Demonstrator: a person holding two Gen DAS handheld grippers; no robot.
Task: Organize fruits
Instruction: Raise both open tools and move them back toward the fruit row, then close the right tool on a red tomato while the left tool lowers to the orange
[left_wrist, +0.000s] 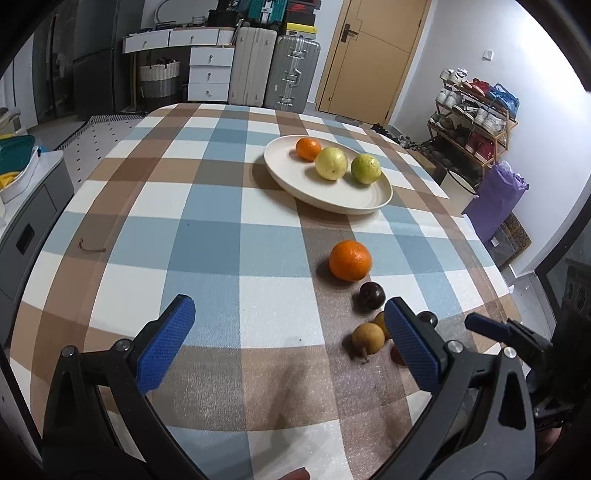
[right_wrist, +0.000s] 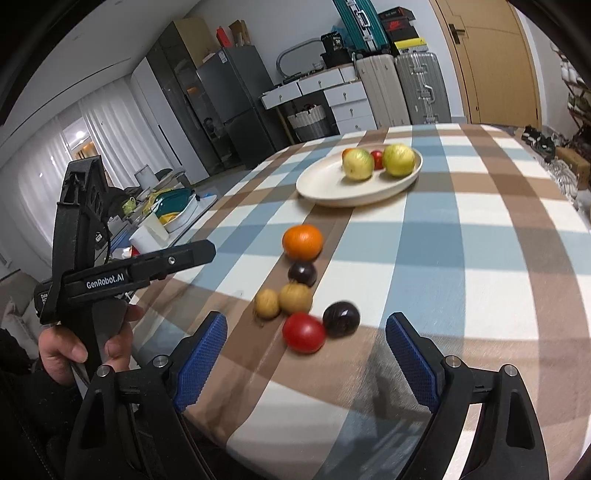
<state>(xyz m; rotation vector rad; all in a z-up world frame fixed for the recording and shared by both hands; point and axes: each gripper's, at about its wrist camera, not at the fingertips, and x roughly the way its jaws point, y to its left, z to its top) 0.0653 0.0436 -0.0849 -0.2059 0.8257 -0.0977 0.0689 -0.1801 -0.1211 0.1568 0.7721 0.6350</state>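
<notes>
Holding both grippers spread and empty: your left gripper (left_wrist: 291, 343), right gripper (right_wrist: 306, 354). Only the right wrist is showing the red tomato (right_wrist: 303, 332) beside a dark plum (right_wrist: 341, 319). The plate (left_wrist: 354, 201) is carrying a small orange (left_wrist: 308, 148) and two yellow-green fruits.

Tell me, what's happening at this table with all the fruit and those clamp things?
A person is sorting fruit with a handheld gripping tool in each hand. Both the left tool and the right tool are open and hold nothing. Some fruit already sits on the cream plate, including two yellow-green fruits and a small orange. On the checked tablecloth a large orange, dark plums, brown fruits and a red fruit still wait.
</notes>
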